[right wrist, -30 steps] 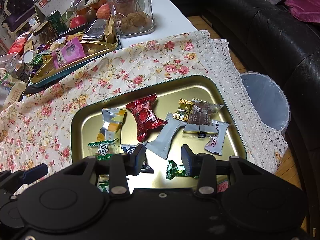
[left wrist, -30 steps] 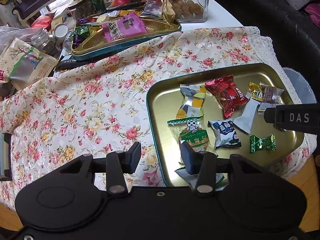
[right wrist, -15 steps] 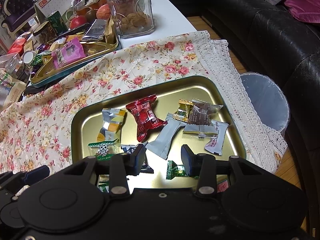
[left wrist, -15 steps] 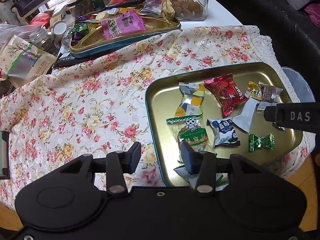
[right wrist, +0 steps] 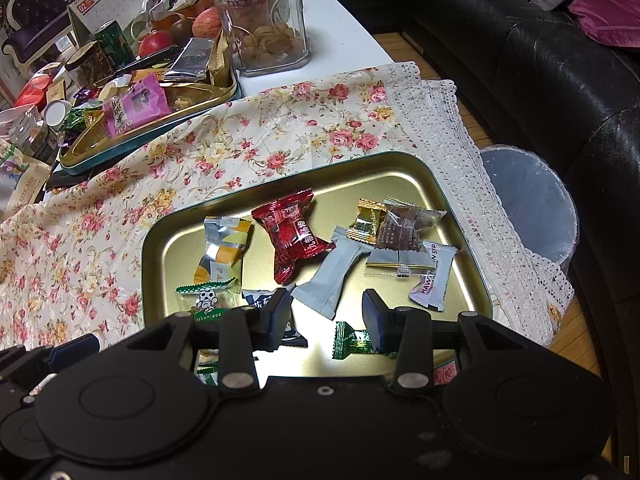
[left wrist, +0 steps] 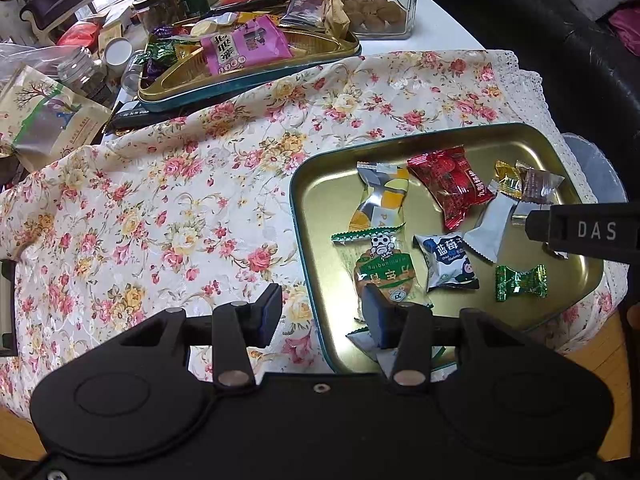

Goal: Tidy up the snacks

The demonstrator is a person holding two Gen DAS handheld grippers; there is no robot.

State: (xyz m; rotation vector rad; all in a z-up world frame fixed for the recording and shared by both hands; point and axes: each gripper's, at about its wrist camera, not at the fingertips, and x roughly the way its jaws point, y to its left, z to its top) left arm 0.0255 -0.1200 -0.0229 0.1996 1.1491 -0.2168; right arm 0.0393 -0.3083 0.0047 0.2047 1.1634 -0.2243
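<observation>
A gold tray (left wrist: 320,184) with a teal rim lies on the floral cloth (left wrist: 160,200) and holds several wrapped snacks. Among them are a red packet (left wrist: 450,184), a silver-and-orange one (left wrist: 380,200), a green panda packet (left wrist: 384,272), a blue-and-white packet (left wrist: 448,262) and a green twist candy (left wrist: 520,282). My left gripper (left wrist: 322,314) hovers open over the tray's near left rim, holding nothing. My right gripper (right wrist: 326,318) stands open above the tray (right wrist: 180,248), over the green candy (right wrist: 352,340) and near a grey packet (right wrist: 332,276), gripping nothing.
At the back left a second tin (left wrist: 248,80) carries a pink packet (left wrist: 244,46) and other sweets. Behind it are a glass jar (right wrist: 264,20), fruit, cans and bags. A lined waste bin (right wrist: 532,200) and a black sofa (right wrist: 540,60) stand right of the table.
</observation>
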